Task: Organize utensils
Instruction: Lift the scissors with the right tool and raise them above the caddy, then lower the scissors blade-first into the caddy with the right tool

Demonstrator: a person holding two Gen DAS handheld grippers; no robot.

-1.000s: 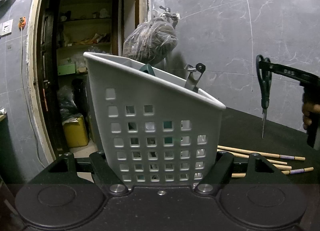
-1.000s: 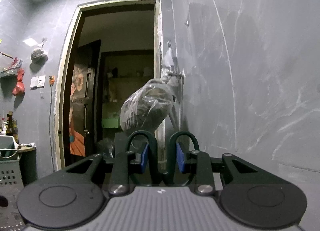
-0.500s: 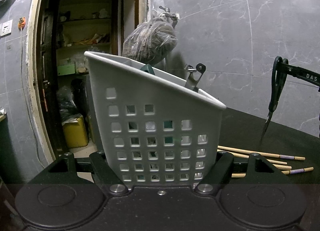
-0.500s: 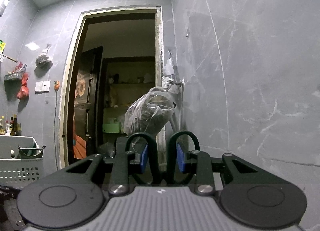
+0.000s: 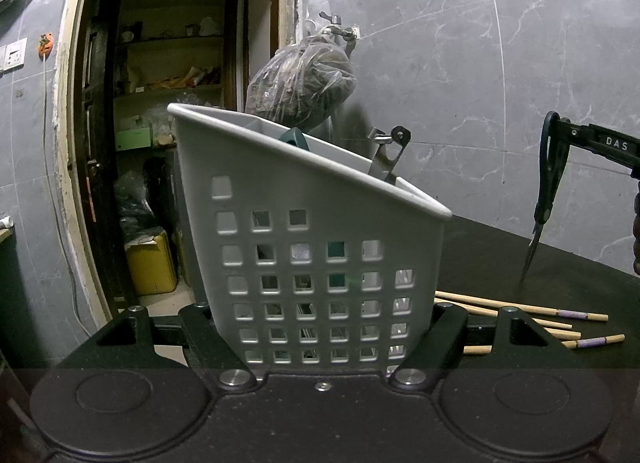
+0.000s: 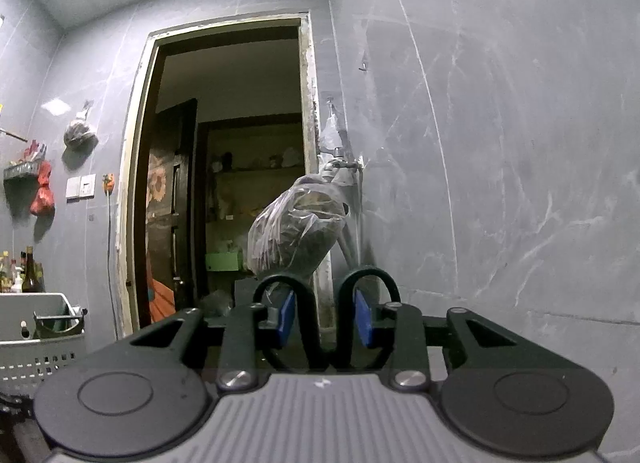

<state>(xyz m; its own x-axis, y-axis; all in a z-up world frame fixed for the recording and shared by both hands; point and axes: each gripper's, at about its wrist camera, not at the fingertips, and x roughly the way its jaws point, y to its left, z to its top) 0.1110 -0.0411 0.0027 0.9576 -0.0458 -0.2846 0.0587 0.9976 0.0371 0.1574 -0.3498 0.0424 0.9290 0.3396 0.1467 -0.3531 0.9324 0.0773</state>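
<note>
Clamping the grey utensil caddy point(image 5: 320, 263) hides your left gripper's point(image 5: 320, 337) fingertips; your right gripper point(image 6: 323, 319) pinches scissors point(image 6: 326, 315), blades cut off.

Dim, cool grey light; strong fisheye bending at edges; dark vignetted corners; focus sharp.

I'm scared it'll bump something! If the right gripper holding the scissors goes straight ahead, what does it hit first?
Probably the plastic bag hanging from the wall tap, though how far off it is I cannot tell.
</note>
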